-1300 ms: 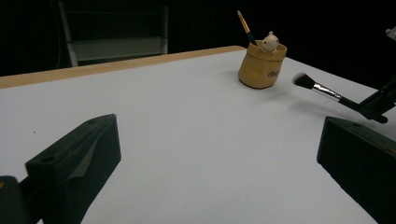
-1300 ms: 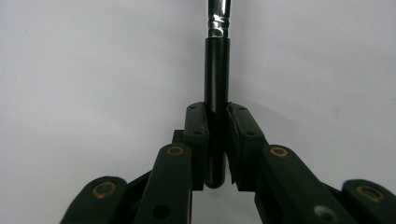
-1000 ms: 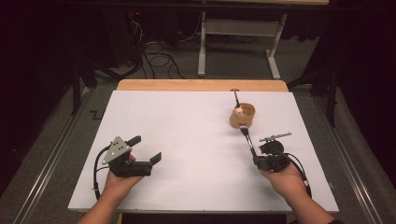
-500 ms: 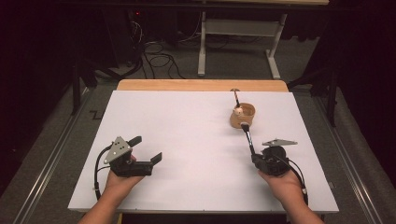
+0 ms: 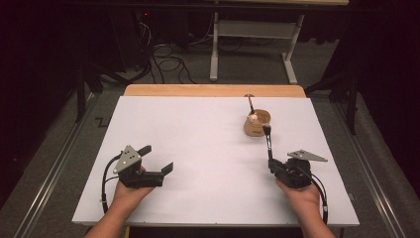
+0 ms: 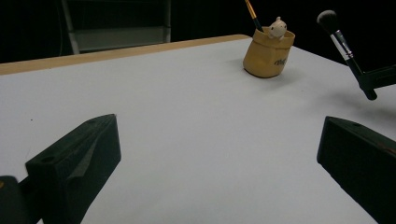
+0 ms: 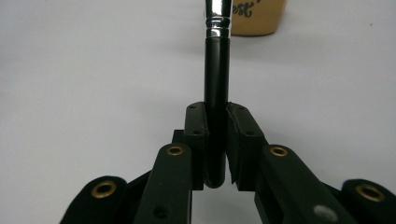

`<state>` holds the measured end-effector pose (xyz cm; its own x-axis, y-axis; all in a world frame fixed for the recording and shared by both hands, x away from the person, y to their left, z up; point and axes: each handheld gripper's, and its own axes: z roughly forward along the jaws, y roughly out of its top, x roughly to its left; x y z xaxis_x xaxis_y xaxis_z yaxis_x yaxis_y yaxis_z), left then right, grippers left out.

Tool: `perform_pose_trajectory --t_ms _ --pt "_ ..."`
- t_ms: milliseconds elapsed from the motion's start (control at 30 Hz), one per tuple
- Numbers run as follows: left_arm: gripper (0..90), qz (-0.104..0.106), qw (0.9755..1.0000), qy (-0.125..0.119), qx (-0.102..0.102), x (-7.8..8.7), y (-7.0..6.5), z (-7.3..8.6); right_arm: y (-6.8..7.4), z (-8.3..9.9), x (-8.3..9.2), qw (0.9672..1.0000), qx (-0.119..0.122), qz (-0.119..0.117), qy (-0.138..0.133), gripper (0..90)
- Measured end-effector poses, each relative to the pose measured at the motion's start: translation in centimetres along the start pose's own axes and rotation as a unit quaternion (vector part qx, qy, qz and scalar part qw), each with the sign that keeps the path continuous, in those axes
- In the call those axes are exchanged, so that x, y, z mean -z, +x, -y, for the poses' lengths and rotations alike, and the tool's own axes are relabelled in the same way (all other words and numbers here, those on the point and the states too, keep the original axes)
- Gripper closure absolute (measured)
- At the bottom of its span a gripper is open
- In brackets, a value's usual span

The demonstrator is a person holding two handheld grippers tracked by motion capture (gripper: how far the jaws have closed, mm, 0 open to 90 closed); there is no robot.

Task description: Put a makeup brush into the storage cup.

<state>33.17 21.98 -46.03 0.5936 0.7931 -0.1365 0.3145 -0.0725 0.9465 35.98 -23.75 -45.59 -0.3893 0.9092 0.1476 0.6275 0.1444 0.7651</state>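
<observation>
My right gripper [image 5: 270,166] is clamped on the black handle of a makeup brush [image 5: 268,140]; in the right gripper view the pads [image 7: 196,126] press the handle from both sides, near its butt end, with the silver ferrule [image 7: 218,18] just above them. The brush points away from me, bristle head up and tilted toward the tan cup [image 5: 257,124], close to its near side but not touching it as far as I can tell. The cup sits on the white table [image 5: 198,148], right of centre toward the far edge, and holds a second brush [image 5: 250,103] and a small pale figure [image 6: 277,27]. My left gripper [image 5: 157,159] rests low at the near left, jaws wide apart, nothing between them, well apart from the cup.
</observation>
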Motion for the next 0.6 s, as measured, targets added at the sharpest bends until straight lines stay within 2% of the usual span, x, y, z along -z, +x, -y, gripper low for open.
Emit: perform_pose_trajectory --t_ms 67,233,433,600 --pt "0.3 -0.002 1.0 0.0 0.003 -0.04 0.02 0.04 -0.2 0.1 0.15 0.9999 -0.007 -0.003 -0.008 80.7" --pt "0.3 -0.005 1.0 0.001 0.005 -0.08 0.12 0.12 -0.42 0.47 0.17 0.9996 -0.001 -0.01 -0.025 80.7" --pt "0.3 -0.009 0.9999 0.006 0.007 -0.22 0.18 0.29 -0.16 0.32 0.36 0.9982 0.029 -0.014 -0.05 80.7" --pt "0.3 -0.012 0.9999 0.006 0.007 -0.33 0.07 0.36 0.16 0.24 0.57 0.9956 0.052 -0.014 -0.077 80.7"
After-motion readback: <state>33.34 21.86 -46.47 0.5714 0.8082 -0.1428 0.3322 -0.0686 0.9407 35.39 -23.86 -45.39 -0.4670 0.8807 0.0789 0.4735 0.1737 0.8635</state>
